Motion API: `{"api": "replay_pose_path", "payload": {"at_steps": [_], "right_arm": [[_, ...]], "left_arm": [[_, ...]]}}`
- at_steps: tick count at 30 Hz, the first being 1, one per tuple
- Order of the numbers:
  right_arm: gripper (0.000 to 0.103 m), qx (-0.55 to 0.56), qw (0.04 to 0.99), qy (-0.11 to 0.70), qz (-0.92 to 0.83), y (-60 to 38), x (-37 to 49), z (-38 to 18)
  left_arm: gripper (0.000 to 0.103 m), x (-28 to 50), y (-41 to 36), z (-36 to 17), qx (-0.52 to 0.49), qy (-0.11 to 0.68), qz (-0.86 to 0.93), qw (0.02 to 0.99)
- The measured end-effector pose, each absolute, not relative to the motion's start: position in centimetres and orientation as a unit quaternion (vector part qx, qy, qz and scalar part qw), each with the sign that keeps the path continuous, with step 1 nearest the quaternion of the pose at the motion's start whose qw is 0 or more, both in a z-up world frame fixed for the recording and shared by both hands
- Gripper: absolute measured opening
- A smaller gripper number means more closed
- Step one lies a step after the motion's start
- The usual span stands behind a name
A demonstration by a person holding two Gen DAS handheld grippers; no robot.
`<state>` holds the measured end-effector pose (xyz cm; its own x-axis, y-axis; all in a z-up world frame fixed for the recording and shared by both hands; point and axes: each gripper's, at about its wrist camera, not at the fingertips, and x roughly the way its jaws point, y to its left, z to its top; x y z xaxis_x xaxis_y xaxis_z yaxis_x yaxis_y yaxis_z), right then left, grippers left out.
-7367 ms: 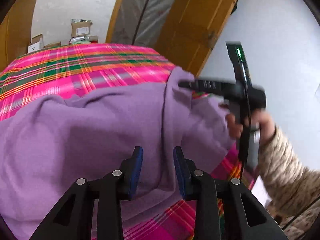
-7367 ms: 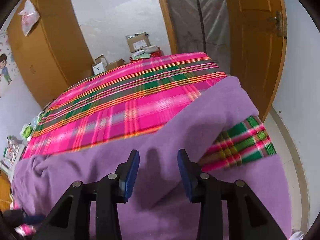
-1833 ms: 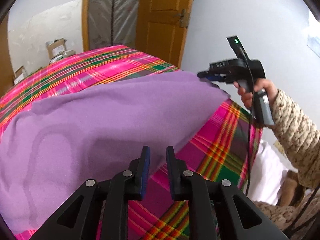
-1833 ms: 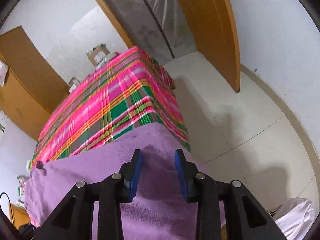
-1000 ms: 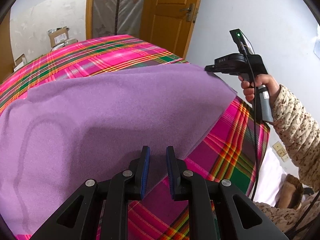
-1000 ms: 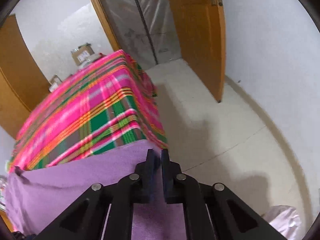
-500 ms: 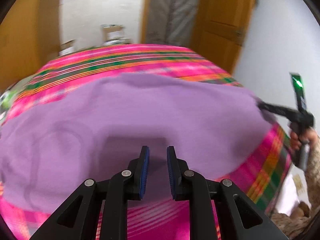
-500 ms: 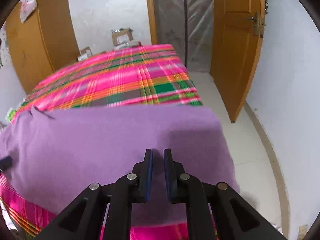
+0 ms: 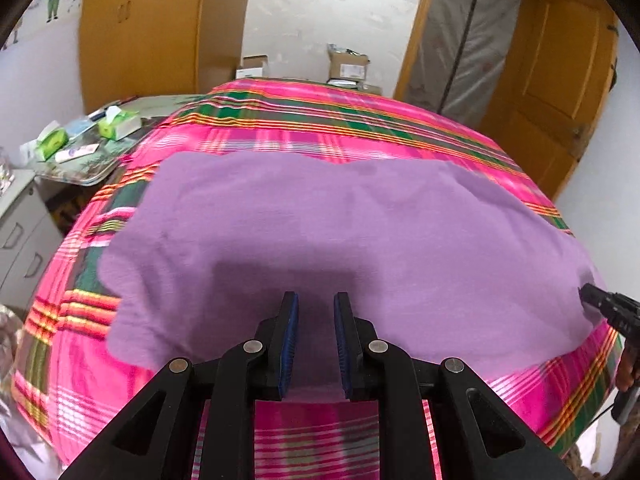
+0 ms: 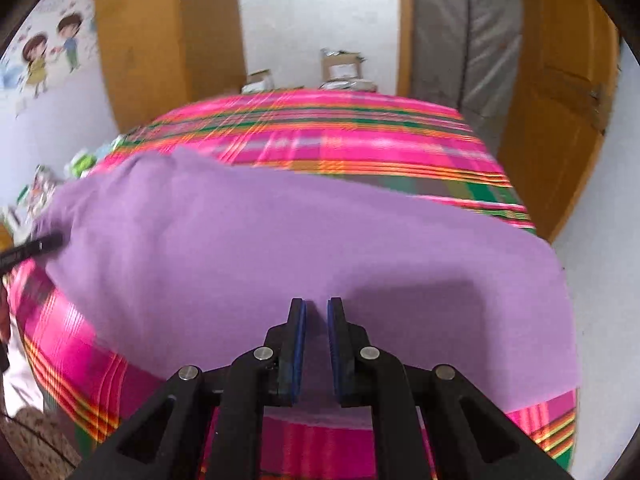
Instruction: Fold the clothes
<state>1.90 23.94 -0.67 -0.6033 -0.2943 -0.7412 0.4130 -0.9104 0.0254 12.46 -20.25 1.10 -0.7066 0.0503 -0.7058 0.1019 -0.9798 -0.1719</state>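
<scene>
Both fingers (image 9: 314,340) (image 10: 316,344) pinching purple garment's (image 9: 340,232) near edge, long axis crosswise on plaid bed (image 9: 320,128).

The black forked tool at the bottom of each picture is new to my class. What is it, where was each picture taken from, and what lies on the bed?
It is a hand-held gripper. A person carries one in each hand, and a wide-angle camera on each looks forward along its two jaws. One picture comes from the left gripper, the other from the right gripper. A purple garment lies spread on a pink plaid bed cover. Each gripper's jaws seem to pinch the garment's near edge, one towards either end.
</scene>
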Motion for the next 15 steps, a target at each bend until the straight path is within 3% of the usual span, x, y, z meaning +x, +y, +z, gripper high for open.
{"api": "replay_pose_path", "payload": {"at_steps": [15], "right_arm": [[0.013,0.389,0.291,0.101,-0.868,18.1,3.1,-0.6]], "left_arm": [[0.018,13.8,-25.3,1.0,0.368,0.136,-0.917,0.068]]}}
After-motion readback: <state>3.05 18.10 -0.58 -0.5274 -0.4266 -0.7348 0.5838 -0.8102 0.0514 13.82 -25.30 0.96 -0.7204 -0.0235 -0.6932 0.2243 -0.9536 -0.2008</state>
